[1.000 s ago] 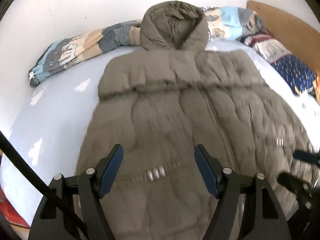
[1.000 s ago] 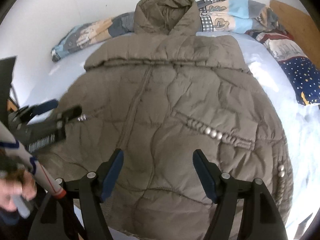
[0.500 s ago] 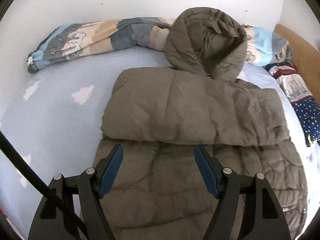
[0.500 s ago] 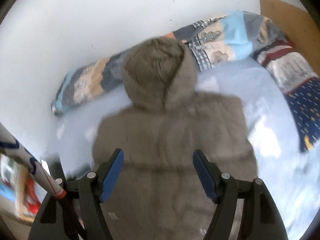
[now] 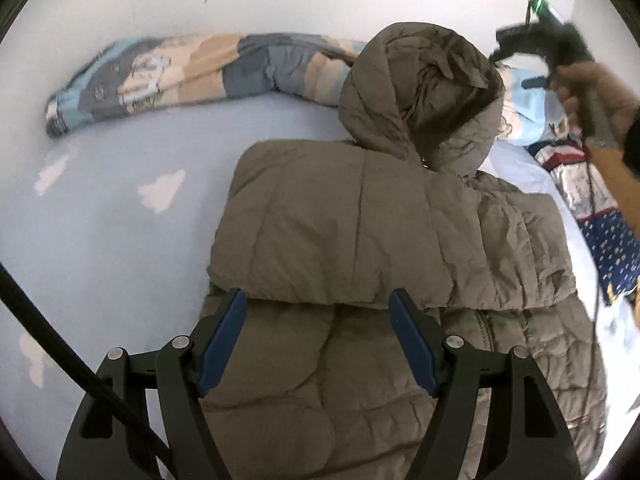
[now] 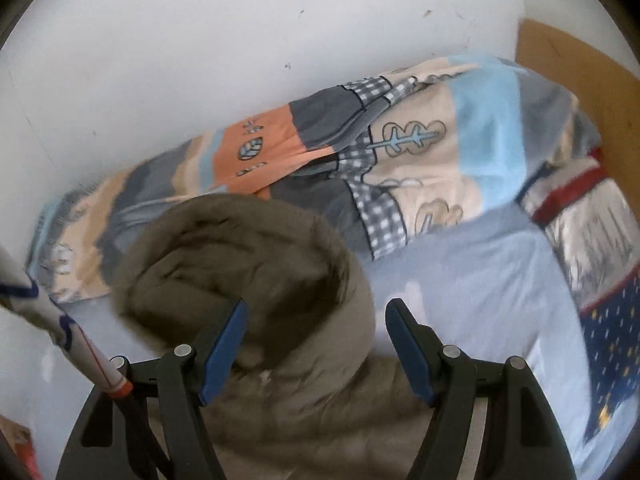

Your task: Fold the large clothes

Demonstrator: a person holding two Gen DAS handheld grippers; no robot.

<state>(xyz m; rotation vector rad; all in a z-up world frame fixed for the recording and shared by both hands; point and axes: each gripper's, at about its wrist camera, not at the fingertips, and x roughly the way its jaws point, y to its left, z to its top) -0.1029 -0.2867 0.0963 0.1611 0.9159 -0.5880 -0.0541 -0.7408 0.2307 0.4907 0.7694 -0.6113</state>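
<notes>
Puffer coat half folded on the bed

Both left gripper [image 5: 318, 344] and right gripper [image 6: 316, 350] stand apart, empty, above the coat [image 5: 380, 248]; sleeves lie folded across, while the hood [image 6: 248, 280] beyond probably remains unfolded.

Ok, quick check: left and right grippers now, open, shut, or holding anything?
Left gripper: open, holding nothing, above the folded coat.
Right gripper: open, holding nothing, over the coat's hood.
</notes>
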